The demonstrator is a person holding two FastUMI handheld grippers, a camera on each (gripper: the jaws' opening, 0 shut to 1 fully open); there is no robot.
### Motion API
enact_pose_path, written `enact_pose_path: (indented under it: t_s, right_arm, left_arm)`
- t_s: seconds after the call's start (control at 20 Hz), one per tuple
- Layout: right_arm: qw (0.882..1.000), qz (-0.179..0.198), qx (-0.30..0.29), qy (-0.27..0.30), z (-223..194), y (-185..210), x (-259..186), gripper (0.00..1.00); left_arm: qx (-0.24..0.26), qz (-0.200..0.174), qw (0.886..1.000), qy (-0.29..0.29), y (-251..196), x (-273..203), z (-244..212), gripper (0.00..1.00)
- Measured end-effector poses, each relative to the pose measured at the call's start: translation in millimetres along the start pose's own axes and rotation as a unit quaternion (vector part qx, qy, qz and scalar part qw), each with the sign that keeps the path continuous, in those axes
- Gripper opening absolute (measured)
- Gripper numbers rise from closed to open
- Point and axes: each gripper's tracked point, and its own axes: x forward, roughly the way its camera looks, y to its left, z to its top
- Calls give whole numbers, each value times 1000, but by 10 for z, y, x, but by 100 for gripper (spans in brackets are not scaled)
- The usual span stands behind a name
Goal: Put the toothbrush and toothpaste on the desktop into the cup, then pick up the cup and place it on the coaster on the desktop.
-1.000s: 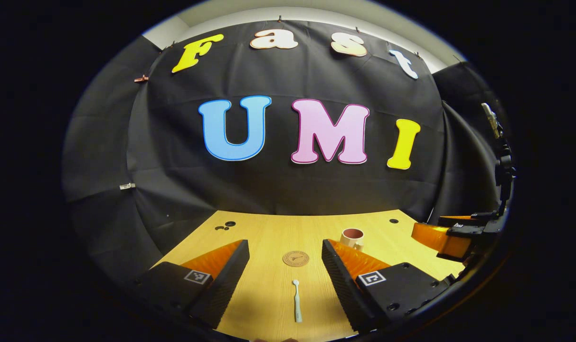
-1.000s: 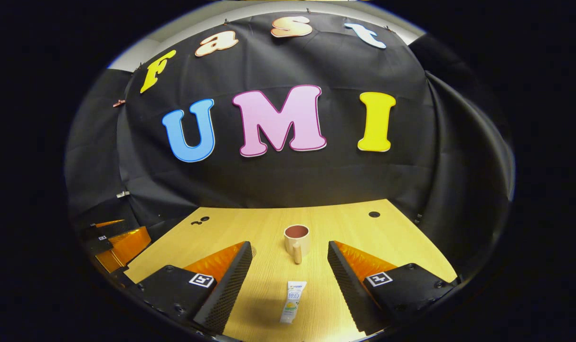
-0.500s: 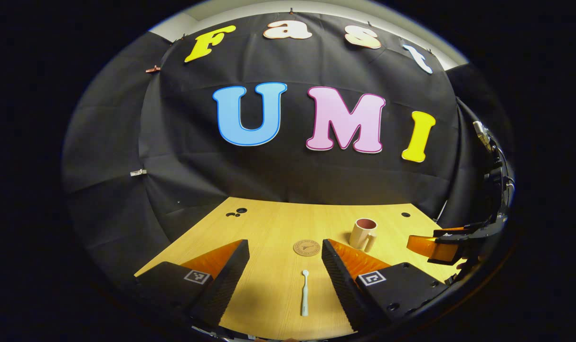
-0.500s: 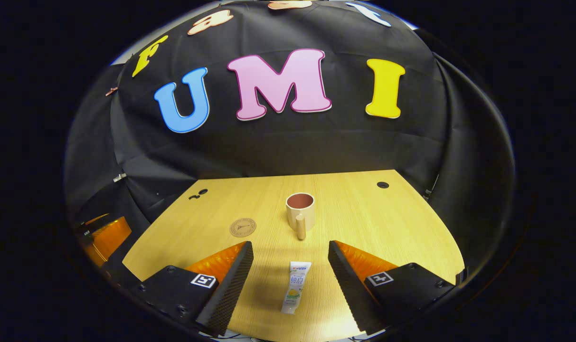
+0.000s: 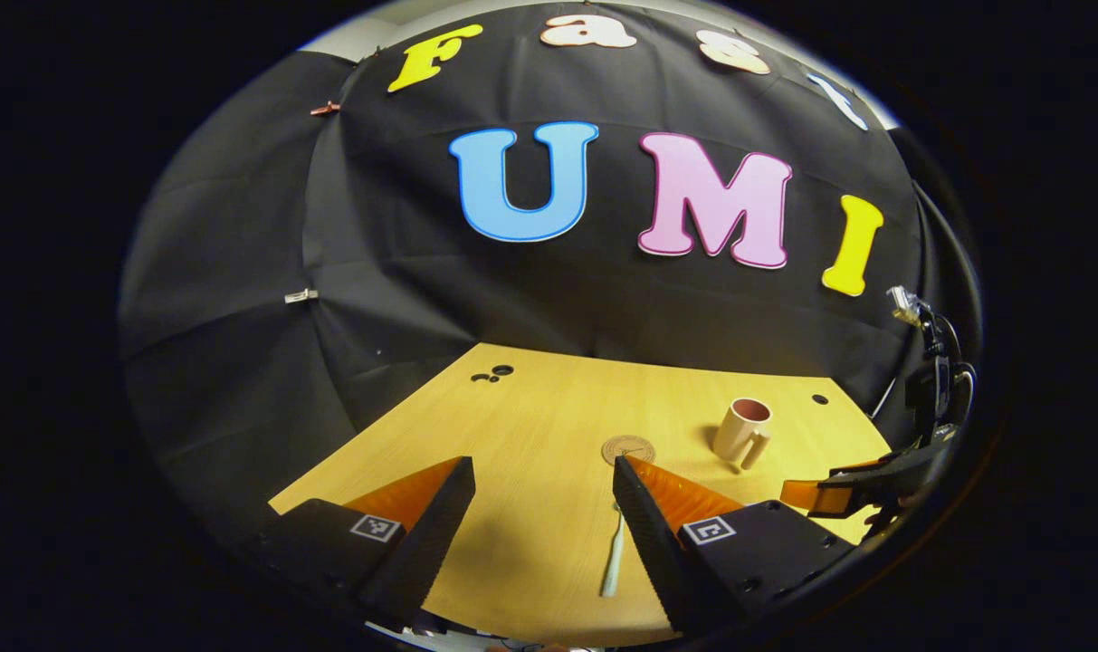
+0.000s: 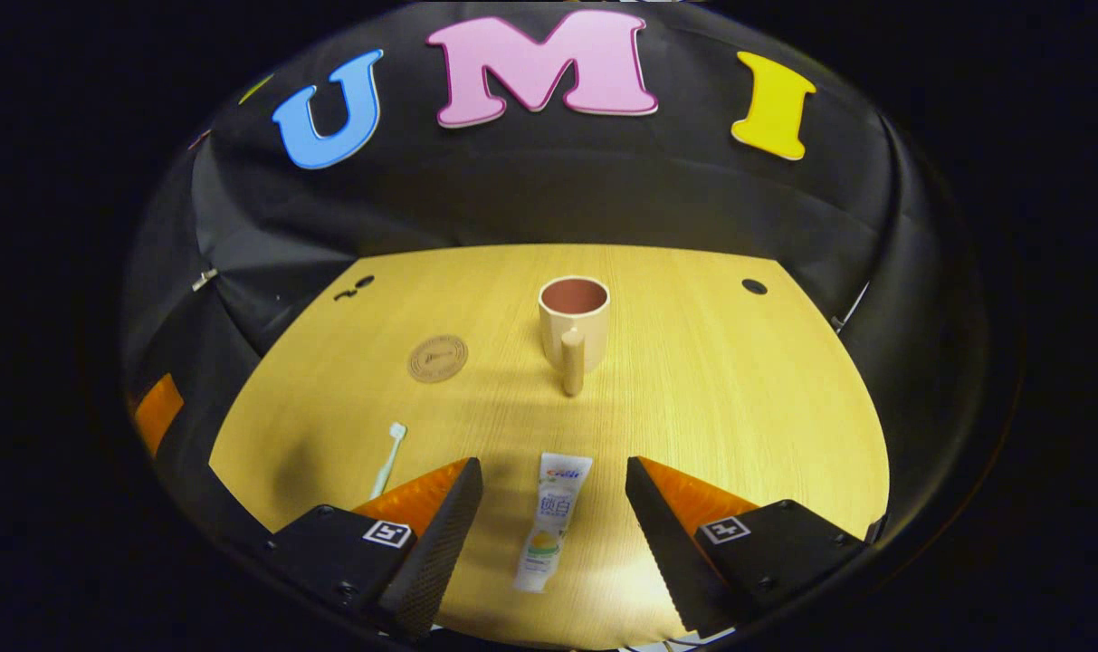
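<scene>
Tipping both grippers down over the last second, I now have the right gripper (image 6: 553,543) wide open and empty astride the toothpaste (image 6: 551,521), the left gripper (image 5: 539,534) likewise over the toothbrush (image 5: 614,561), the cup (image 6: 574,319) standing empty beyond.

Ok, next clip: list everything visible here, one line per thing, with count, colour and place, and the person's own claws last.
desktop: one, light wood, with dark holes near its far corners.
cup: one, cream outside and reddish inside, upright at the far middle, handle toward the camera.
coaster: one, brown, round, flat on the wood, to the left of the cup, apart from it.
toothpaste: one, white tube, lying between the right claw's fingers, untouched.
toothbrush: one, white, lying close beside one finger of the left claw.
booth wall: one, black cloth behind the desktop.
left claw: open, empty.
right claw: open, empty.
</scene>
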Motion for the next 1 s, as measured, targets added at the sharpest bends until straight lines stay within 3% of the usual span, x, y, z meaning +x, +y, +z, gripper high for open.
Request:
enact_pose_path:
  t_s: [0.25,0.5,1.0]
  right_arm:
    - [996,0,-1,86,-413,-55,317,99]
    - [990,4,1,140,-735,-52,468,98]
    - [988,-14,-14,153,-957,-68,661,100]
  left_arm:
    - [-12,43,998,36,150,77,-197,97]
    - [-11,61,996,60,184,60,-310,97]
    - [-1,44,996,83,60,27,-473,98]
